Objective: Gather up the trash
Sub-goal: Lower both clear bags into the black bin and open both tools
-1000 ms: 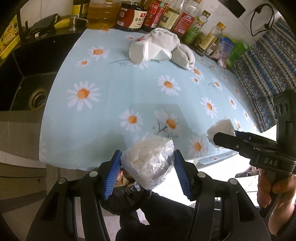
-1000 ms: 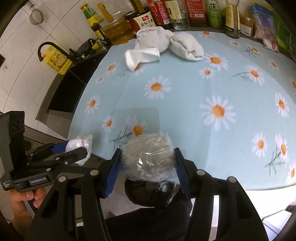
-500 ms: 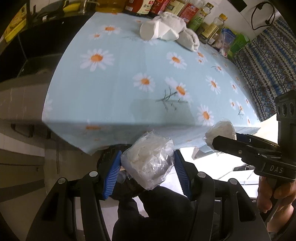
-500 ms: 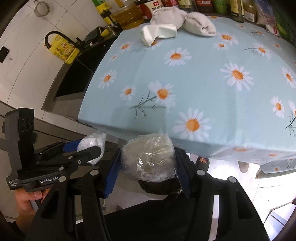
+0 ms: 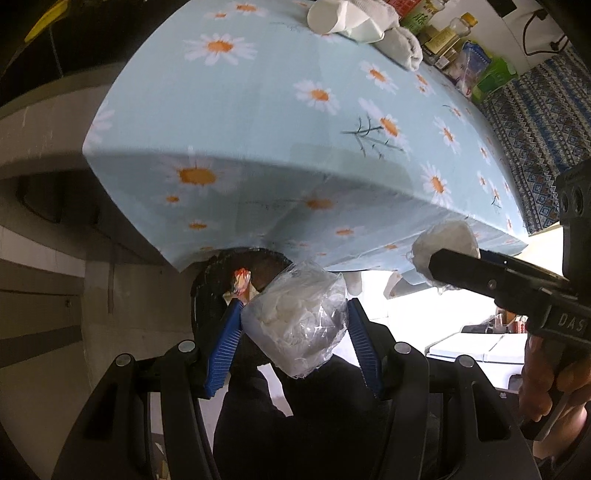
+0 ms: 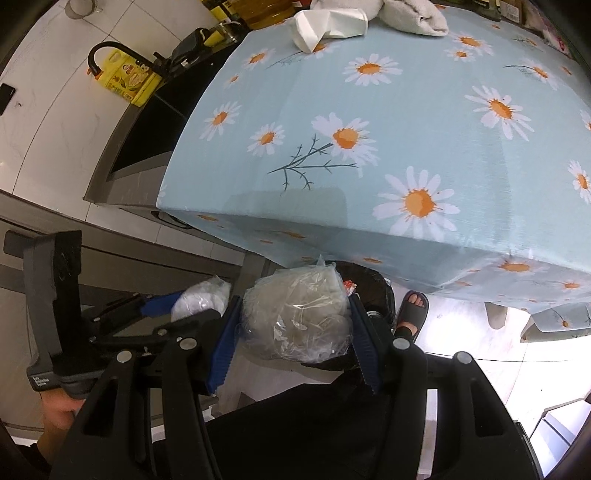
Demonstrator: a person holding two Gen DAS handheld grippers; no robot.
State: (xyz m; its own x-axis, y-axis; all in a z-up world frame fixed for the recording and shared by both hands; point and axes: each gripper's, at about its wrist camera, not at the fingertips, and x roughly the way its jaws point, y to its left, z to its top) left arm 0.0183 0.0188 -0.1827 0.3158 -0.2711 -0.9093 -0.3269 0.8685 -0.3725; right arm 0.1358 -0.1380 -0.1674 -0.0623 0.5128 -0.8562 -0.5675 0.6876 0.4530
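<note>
Left gripper (image 5: 293, 330): clamped on white wad (image 5: 295, 325), a crumpled tissue lump wrapped in clear crinkled film. Wad's long axis tilted, running from upper right near the table edge to lower left toward the camera; lower end protruding below the fingers. Seated squarely between both blue ribbed pads (image 5: 223, 349), touching each. Positioned off the table, directly above a black-lined bin (image 5: 207, 291) with a red-orange scrap (image 5: 241, 281) inside. Right gripper (image 6: 295, 326): clamped on clear wad (image 6: 299, 317), a rounded, greyish bundle of crumpled transparent plastic, roughly as wide as tall, no clear long axis; a thin film tip pointing up toward the table edge. Filling the full gap between the pads (image 6: 221, 345), contact on both sides. Held below the table edge, over the bin (image 6: 373, 284), just right of the left gripper (image 6: 201, 302). Tablecloth (image 5: 295, 110): smooth light-blue fabric printed with white daisies, draped over the edge. White towels (image 6: 410, 16) and a paper cup (image 6: 328, 24) at the far side, well apart from both wads. Sandalled foot (image 6: 412, 314) beside the bin.
</note>
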